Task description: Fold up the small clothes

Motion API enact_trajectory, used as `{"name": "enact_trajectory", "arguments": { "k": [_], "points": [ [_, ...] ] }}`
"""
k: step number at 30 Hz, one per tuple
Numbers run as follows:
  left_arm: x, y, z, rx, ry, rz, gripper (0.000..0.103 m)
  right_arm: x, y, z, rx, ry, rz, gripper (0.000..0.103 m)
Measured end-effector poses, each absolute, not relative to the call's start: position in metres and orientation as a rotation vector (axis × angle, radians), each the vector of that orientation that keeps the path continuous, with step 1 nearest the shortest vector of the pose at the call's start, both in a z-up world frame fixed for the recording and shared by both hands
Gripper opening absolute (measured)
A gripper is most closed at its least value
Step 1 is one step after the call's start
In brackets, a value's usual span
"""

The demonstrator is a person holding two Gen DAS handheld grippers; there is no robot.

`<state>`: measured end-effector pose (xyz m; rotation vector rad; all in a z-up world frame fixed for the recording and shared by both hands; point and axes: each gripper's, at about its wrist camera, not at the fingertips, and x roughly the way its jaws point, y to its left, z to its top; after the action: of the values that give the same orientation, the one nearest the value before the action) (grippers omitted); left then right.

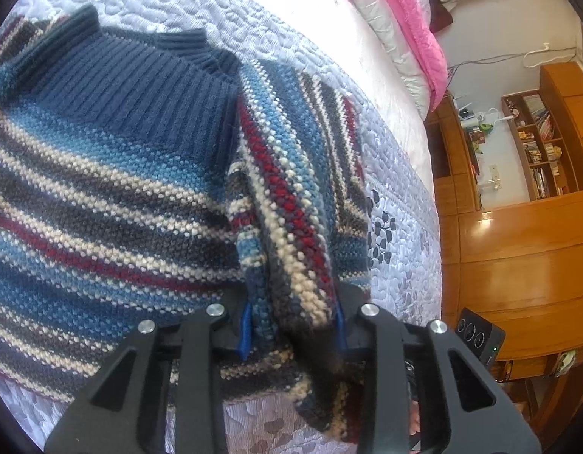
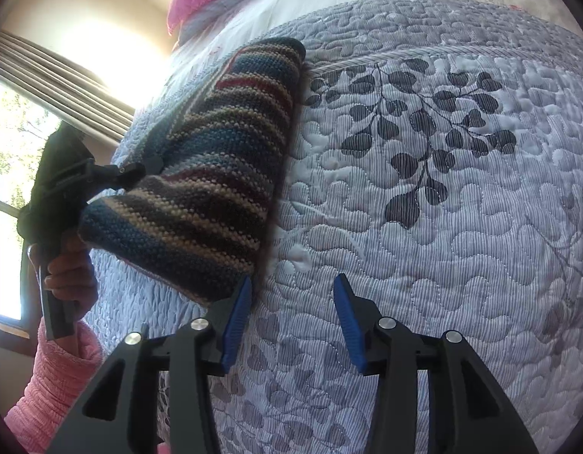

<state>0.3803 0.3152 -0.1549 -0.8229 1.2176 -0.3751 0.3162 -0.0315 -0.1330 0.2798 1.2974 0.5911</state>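
Here the left gripper [image 1: 293,335] is clenching a bunched fold of the striped sweater [image 1: 113,189], the knit wedged between its blue-padded fingers [image 1: 245,335]. The sweater is lying on the quilted bed [image 1: 401,204] with its ribbed navy collar [image 1: 140,87] pointing away from that gripper, so the body is running lengthwise straight ahead of it and the pinched side fold is running the same way. In the right wrist view the right gripper [image 2: 291,319] is hanging released over bare quilt, fingers [image 2: 236,325] spread and holding nothing; the sweater's near corner is sitting just beside its left finger, and the rest is stretching away up and to the left toward the left gripper, held in a hand [image 2: 70,270] in a pink sleeve [image 2: 53,386]. The left gripper is therefore the only one on the garment, and I judge the right would need to shift left to take that near corner.
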Motion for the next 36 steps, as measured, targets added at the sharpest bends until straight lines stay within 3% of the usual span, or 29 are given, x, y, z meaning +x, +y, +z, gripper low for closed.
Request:
{"name": "enact_trajectory", "arguments": {
  "k": [16,24,30,36],
  "points": [
    [0.34,0.409,-0.108,-0.744,1.097,-0.289,0.03,0.314,0.017,-0.128,0.246,1.282,0.669,0.047],
    [0.334,0.446,-0.152,-0.753,1.164,-0.227,0.031,0.315,0.063,-0.117,0.263,1.251,0.759,0.047],
    [0.332,0.447,-0.187,-0.762,1.193,-0.215,0.037,0.316,0.106,-0.134,0.17,1.302,0.732,0.047],
    [0.308,0.464,-0.162,-0.762,1.149,-0.196,0.052,0.316,0.121,-0.154,0.137,1.341,0.708,0.047]
  ]
}}
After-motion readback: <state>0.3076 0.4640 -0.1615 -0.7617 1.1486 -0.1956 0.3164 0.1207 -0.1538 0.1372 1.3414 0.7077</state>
